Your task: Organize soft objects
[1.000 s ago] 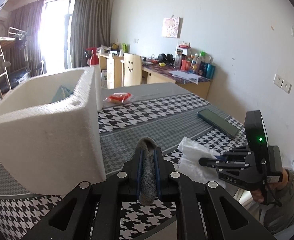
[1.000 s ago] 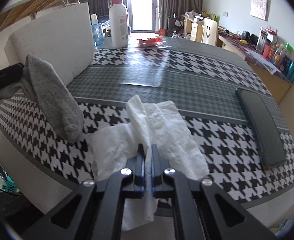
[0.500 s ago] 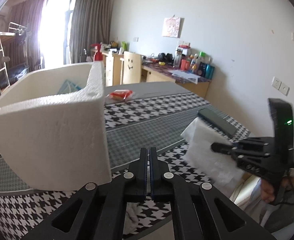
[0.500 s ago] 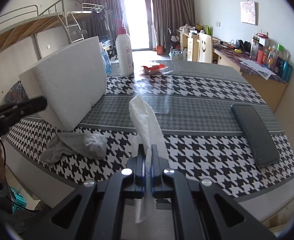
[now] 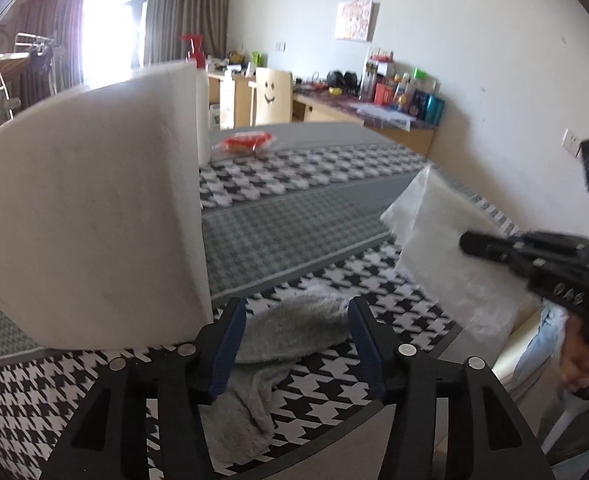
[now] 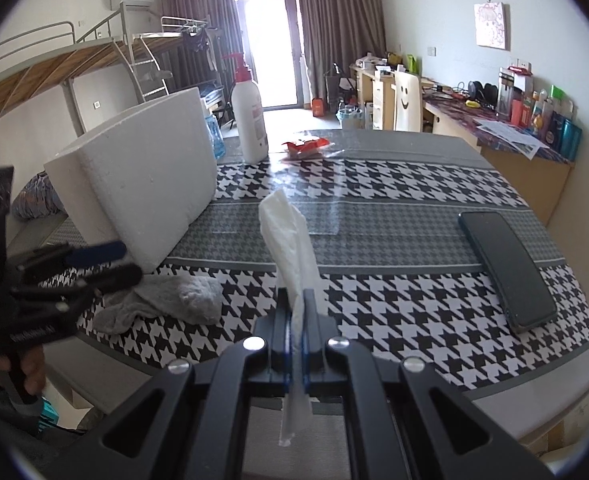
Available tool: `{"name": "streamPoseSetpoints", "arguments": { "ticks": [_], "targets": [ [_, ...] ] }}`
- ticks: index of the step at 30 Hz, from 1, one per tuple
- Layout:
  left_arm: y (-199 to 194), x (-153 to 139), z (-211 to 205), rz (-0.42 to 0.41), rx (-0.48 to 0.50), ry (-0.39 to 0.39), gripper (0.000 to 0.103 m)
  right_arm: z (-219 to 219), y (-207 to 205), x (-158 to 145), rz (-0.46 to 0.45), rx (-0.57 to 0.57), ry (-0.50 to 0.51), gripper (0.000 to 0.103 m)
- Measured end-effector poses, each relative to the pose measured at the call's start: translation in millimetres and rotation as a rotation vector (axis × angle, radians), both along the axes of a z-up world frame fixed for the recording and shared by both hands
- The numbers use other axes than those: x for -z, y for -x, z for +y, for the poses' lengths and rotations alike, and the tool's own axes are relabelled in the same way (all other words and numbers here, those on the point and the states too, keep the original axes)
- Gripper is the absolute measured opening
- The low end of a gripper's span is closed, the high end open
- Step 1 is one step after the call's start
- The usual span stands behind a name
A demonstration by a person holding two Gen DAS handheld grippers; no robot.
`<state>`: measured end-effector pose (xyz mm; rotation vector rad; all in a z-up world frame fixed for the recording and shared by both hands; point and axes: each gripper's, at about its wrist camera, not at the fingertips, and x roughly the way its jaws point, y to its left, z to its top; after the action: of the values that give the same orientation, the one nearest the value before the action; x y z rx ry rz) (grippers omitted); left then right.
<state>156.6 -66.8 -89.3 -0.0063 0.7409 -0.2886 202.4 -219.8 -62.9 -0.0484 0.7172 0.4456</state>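
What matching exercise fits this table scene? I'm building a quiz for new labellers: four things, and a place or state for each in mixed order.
Things:
1. grey sock
2. white tissue
3. dark phone
4. foam box

Places or states:
A. pinched in the right tool, lifted off the tablecloth
B. lying flat on the tablecloth's right side
C. crumpled on the tablecloth, in front of the open left tool
D. standing at the table's left, beside the pump bottle

Pairs: 1-C, 2-A, 3-B, 4-D

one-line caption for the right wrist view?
Right gripper pinches white tissue above checkered table; grey sock lies beside foam box.
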Motion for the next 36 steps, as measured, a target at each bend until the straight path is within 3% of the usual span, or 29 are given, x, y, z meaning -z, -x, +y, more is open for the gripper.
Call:
{"name": "streamPoseSetpoints", "arguments": {
  "ticks": [13,23,26,28,29,36],
  "targets": [
    [-16.2,28.7,-7.2,0.082,-0.021,-0.046,0.055,-3.7,-0.2,1.7,0.006,0.004,-0.013,0.006],
    [-19.2,33.6,-18.8,0.064,-0.014,-0.109,0.055,-3.9,-0.8,2.3,0.009,-0.003,-0.022,0.006],
    [-19.2,33.9,-21.7,0.055,-0.024,-0.132,0.039,-3.1,0.2,2.6,0.009,-0.001,-0.024,0.006],
    [-22.4,33.5,-14.6,0.059,-0.033,-0.109,0.016,-3.3,0.4,2.5,0.010,0.000,-0.026,0.006],
    [-25.1,33.4,-11.1,0.063,-0.041,-0.101,0.011,-2.9,0.5,2.3,0.010,-0.001,-0.026,0.006],
    [-21.7,23.8,-5.5,0.060,-0.009,-0.055,0.010,-1.9,1.9,0.5,0.003,-0.004,-0.032,0.006]
  ]
}}
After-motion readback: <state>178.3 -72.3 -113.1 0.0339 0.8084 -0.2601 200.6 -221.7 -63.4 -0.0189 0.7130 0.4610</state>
